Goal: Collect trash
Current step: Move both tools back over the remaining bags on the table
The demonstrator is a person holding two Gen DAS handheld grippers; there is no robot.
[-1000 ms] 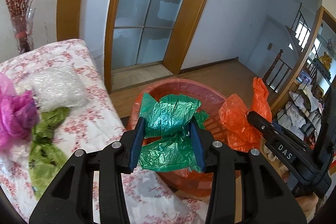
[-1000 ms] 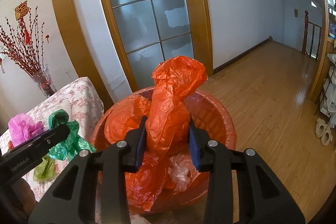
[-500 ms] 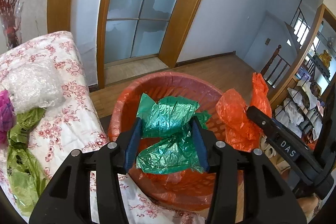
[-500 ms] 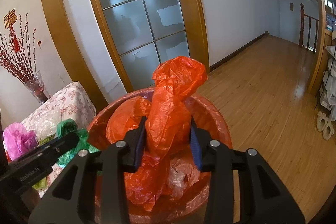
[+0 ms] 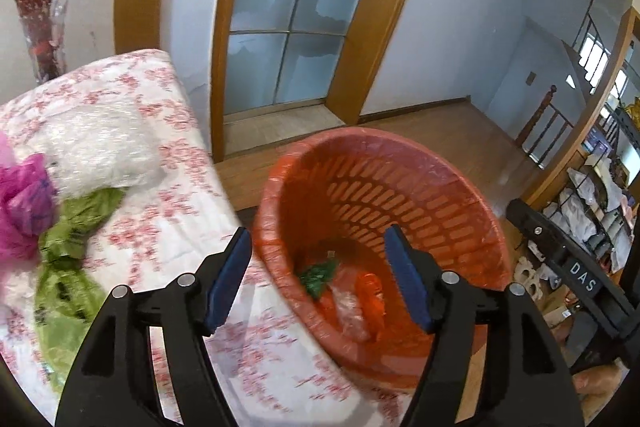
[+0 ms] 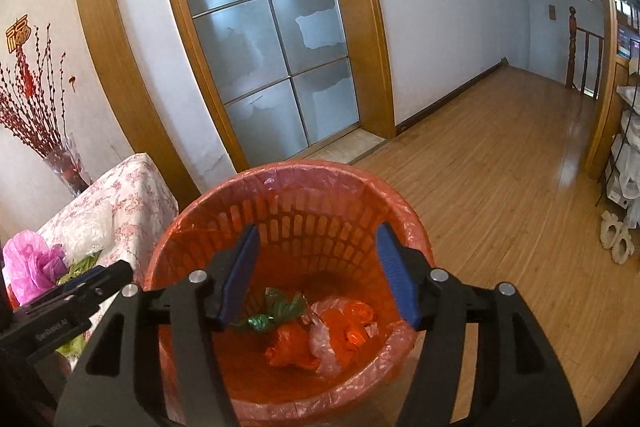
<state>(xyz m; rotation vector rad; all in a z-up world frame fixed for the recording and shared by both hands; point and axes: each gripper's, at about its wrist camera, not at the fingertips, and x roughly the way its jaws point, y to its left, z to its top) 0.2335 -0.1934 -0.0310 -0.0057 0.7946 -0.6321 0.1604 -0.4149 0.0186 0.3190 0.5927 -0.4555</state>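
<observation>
Both grippers, left point(image 5: 318, 275) and right point(image 6: 318, 275), are opening empty over the red basket point(image 6: 224, 203); next, reach for the pink bag point(image 5: 24, 203) on the table.

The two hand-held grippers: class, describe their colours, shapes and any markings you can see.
Both the left gripper and the right gripper have black angular frames, silver round bolts and flat blue pads. White lettering marks their sides; "DAS" is readable on the right one. No cables or sleeves show.
</observation>
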